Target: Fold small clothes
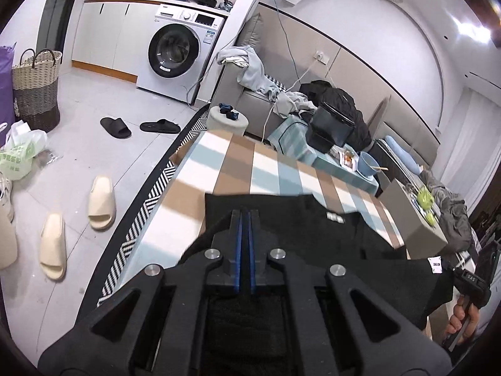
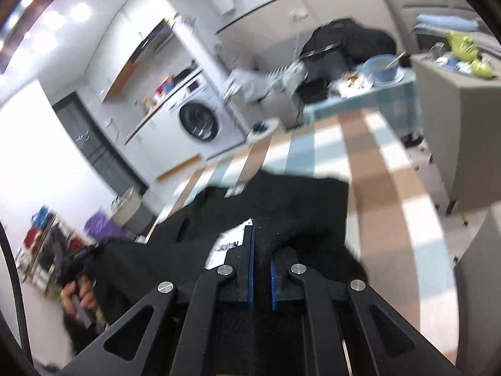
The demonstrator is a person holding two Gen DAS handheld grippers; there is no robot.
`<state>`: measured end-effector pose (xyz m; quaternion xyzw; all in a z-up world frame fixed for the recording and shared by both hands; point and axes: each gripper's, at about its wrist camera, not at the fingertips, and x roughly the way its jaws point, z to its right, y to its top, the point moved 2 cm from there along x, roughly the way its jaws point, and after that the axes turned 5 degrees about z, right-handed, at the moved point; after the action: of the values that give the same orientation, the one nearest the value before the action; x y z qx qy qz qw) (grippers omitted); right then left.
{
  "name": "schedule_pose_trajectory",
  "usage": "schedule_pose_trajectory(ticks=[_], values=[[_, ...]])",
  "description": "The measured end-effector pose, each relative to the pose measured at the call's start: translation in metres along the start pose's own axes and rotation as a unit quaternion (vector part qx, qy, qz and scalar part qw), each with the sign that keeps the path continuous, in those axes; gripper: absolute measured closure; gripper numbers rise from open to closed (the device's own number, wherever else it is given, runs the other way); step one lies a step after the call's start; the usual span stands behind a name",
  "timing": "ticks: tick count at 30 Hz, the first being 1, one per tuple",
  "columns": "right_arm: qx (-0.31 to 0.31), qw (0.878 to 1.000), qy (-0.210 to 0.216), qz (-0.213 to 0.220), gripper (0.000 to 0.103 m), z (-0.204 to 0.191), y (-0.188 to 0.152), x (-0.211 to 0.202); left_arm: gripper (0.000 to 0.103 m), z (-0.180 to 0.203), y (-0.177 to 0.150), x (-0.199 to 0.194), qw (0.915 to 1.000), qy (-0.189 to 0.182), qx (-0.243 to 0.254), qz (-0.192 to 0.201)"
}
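A black garment (image 1: 297, 222) hangs stretched between my two grippers over the checked tablecloth (image 1: 238, 163), its far part resting on the table. In the left wrist view my left gripper (image 1: 245, 216) has its blue pads pressed together on the cloth's near edge. At the right edge of that view, my right gripper (image 1: 469, 279) pinches another corner by a white tag (image 1: 436, 263). Though blurred, the right wrist view shows the garment (image 2: 297, 206) bunched over my right gripper (image 2: 261, 241), covering its right finger, beside a white label (image 2: 228, 244). The left gripper (image 2: 75, 260) holds the cloth at far left.
Past the table stand a round stool (image 1: 227, 122), a sofa with heaped clothes (image 1: 250, 65), and a side table with a blue bowl (image 1: 369, 164). A washing machine (image 1: 178, 53), a woven basket (image 1: 36, 84) and slippers (image 1: 101, 202) occupy the floor on the left.
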<state>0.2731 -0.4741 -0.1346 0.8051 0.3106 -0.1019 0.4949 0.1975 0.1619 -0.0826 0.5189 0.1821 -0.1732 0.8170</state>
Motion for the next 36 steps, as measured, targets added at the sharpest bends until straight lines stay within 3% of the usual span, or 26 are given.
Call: schedule_pose_trajectory(ticks=[4,8,11,13,16,19,24,27,32,33,34,36], values=[[-0.001,0.998,-0.065,0.008,0.096,0.008,0.016,0.031,0.102,-0.010,0.006,0.043,0.9992,0.026,-0.001,-0.031],[0.012,0.993,-0.100,-0.054,0.092,0.024,0.007,0.068,0.097,-0.030,-0.013,0.076,0.9932,0.056,-0.022,-0.100],[0.038,0.991,-0.099,-0.077,0.074,0.037,-0.005,0.065,0.076,-0.041,-0.022,0.068,0.9922,0.059,-0.040,-0.103],[0.053,0.992,-0.087,-0.075,0.061,0.041,-0.011,0.049,0.053,-0.046,-0.027,0.056,0.9919,0.068,-0.045,-0.097],[0.065,0.993,-0.066,-0.074,0.059,0.042,-0.024,0.021,0.042,-0.050,-0.036,0.034,0.9932,0.072,-0.044,-0.080],[0.064,0.993,-0.067,-0.078,0.051,0.041,-0.042,0.000,0.042,-0.051,-0.054,0.008,0.9928,0.071,-0.044,-0.086],[0.058,0.991,-0.075,-0.098,0.051,0.039,-0.073,-0.021,0.041,-0.044,-0.083,-0.018,0.9917,0.079,-0.024,-0.099],[0.040,0.990,-0.061,-0.122,0.051,0.032,-0.087,-0.023,0.041,-0.035,-0.096,-0.020,0.9898,0.083,0.004,-0.116],[0.001,0.989,-0.079,-0.125,0.051,0.024,-0.097,-0.020,0.041,-0.025,-0.113,-0.014,0.9851,0.098,0.034,-0.137],[-0.001,0.989,-0.080,-0.125,0.057,0.023,-0.097,-0.017,0.041,-0.024,-0.116,-0.013,0.9843,0.099,0.038,-0.141],[-0.007,0.988,-0.087,-0.125,0.069,0.024,-0.098,-0.014,0.041,-0.022,-0.118,-0.012,0.9842,0.098,0.043,-0.141],[-0.020,0.987,-0.099,-0.123,0.078,0.022,-0.097,-0.011,0.041,-0.019,-0.124,-0.011,0.9835,0.097,0.057,-0.141]])
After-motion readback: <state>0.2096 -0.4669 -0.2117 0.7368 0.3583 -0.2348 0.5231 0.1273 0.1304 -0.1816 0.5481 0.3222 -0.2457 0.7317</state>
